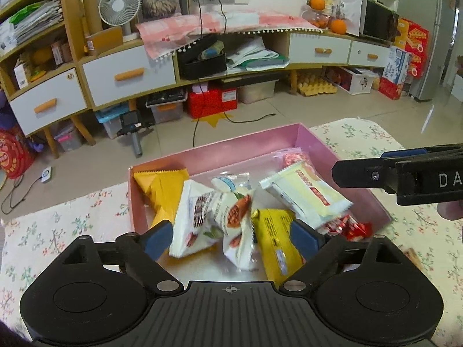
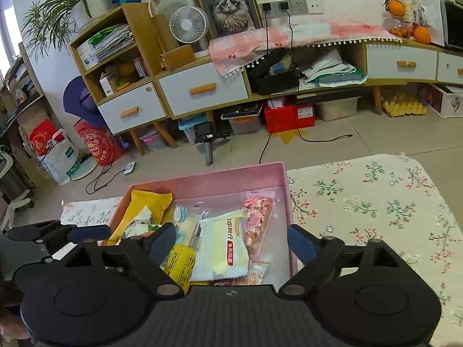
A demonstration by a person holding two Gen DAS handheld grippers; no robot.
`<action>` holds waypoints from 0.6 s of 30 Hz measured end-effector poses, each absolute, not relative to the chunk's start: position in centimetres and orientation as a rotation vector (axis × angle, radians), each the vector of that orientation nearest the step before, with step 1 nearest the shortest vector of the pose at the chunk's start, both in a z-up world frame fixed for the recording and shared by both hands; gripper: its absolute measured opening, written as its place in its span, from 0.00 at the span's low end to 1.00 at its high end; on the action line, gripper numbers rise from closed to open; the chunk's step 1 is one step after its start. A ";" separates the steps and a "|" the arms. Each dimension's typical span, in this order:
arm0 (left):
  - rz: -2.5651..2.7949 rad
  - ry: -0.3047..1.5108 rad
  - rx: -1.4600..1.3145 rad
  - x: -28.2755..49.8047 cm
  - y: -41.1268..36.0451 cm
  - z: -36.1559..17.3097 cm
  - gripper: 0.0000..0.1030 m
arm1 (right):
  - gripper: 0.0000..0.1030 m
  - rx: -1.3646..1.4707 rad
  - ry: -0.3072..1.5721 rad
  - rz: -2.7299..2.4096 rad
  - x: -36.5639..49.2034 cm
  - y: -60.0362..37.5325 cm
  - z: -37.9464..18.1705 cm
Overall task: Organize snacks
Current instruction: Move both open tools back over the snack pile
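Snacks: mixed packets piled loose inside pink box [image 1: 324, 147], several overlapping
Pink box: open-topped, sits on floral-cloth table [image 1: 58, 231], far wall towards the room
Orange packet [image 1: 162, 190]: back-left corner of box, leaning on left wall
White nut-print packets [image 1: 214, 217]: middle of box, crumpled, tilted, overlapping each other
Pale yellow-white packet [image 2: 224, 248]: right of middle, red label strip, lying partly over other snacks
Yellow packet [image 1: 275, 240]: near edge of box, black print, partly under the white ones
Pink-speckled bar [image 2: 257, 222]: clear wrap, along right side of box
Red wrappers [image 1: 353, 227]: small, near-right corner of box
Round blue-white piece [image 1: 224, 183]: clear wrap, behind the white packets
Left gripper [image 1: 231, 238]: above near edge of box, blue-padded fingers well apart, packets seen between them, pads not pressing on any; nothing held
Right gripper [image 2: 231, 243]: over right half of box, fingers spread wide, pale packet lies below the gap, no grip on it
Right gripper from left view: comes in from the right edge, over the box's right wall
Left gripper from right view: black arm and blue pad at left edge, beside box
Background: wood cabinet with white drawers [image 2: 202, 89], fan [image 2: 188, 24], cat picture [image 2: 230, 11], oranges [image 1: 337, 26], storage boxes on tiled floor
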State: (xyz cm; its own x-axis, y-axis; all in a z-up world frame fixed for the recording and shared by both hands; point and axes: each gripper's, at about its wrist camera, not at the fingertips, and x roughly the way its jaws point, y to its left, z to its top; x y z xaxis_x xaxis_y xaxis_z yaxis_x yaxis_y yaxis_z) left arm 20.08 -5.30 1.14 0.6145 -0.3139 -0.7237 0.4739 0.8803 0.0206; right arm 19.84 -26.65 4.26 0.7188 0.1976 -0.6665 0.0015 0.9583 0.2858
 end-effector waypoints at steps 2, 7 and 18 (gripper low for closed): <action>-0.455 0.796 0.219 19.3 -5.1 1.4 0.92 | 0.64 0.270 0.768 0.106 19.3 -26.5 4.5; -0.444 0.815 0.221 17.5 -4.5 1.8 0.94 | 0.69 0.250 0.778 0.105 17.8 -26.0 5.3; -0.429 0.837 0.202 13.1 -3.0 2.2 0.95 | 0.75 0.192 0.809 0.093 14.4 -24.9 6.2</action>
State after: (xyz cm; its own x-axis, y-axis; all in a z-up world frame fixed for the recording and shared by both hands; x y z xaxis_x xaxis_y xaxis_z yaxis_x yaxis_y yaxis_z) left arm 13.15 -3.01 2.18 0.5906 -0.2873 -0.7541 0.4439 0.8961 0.0062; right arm 14.41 -24.87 6.16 0.6872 0.1555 -0.7096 -0.0088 0.9785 0.2060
